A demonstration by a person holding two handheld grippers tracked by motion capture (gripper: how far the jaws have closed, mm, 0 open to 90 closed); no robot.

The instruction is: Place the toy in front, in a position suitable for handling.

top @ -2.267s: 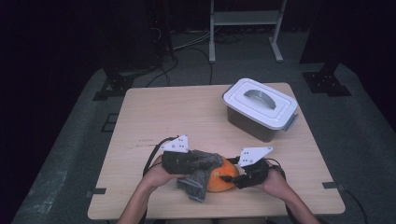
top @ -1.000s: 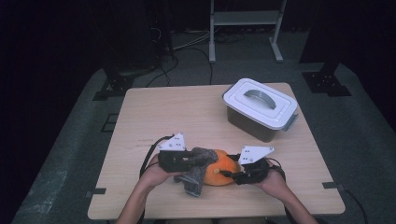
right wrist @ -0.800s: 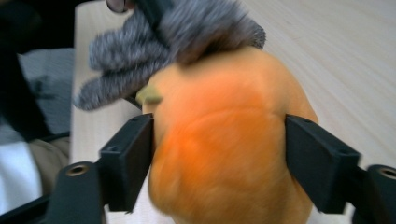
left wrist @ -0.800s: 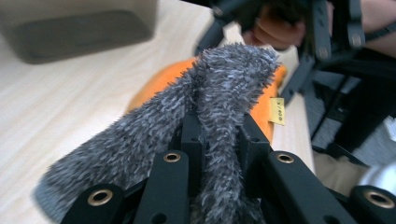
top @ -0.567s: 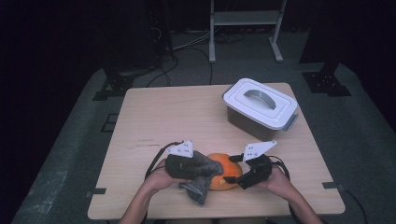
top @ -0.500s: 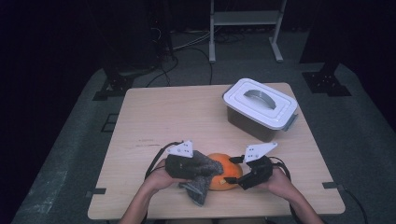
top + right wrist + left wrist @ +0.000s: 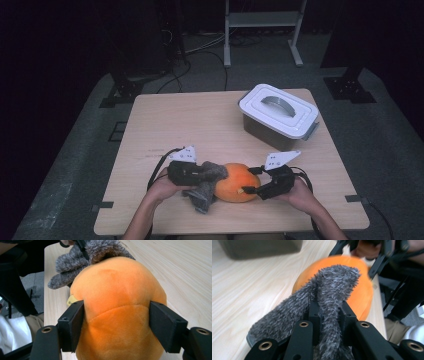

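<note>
An orange plush toy [image 7: 236, 182] lies near the table's front edge, between my two grippers. My left gripper [image 7: 200, 172] is shut on a grey fuzzy cloth [image 7: 205, 189] that drapes against the toy's left end. In the left gripper view the cloth [image 7: 332, 290] runs up between the jaws of the left gripper [image 7: 329, 307] and rests on the toy [image 7: 362, 295]. My right gripper [image 7: 252, 187] holds the toy's right end. In the right gripper view the right gripper [image 7: 116, 322] has one jaw pressed on each side of the toy [image 7: 117, 302], with the cloth [image 7: 82, 257] beyond it.
A white lidded container [image 7: 277, 115] with a grey handle stands at the back right of the wooden table [image 7: 190, 120]. The person's forearms come in over the front edge. Cables and a metal stand [image 7: 262, 25] are on the dark floor behind.
Both hands made small sideways shifts near the front edge. The cloth stayed in the left gripper against the toy, and the right gripper kept its hold.
</note>
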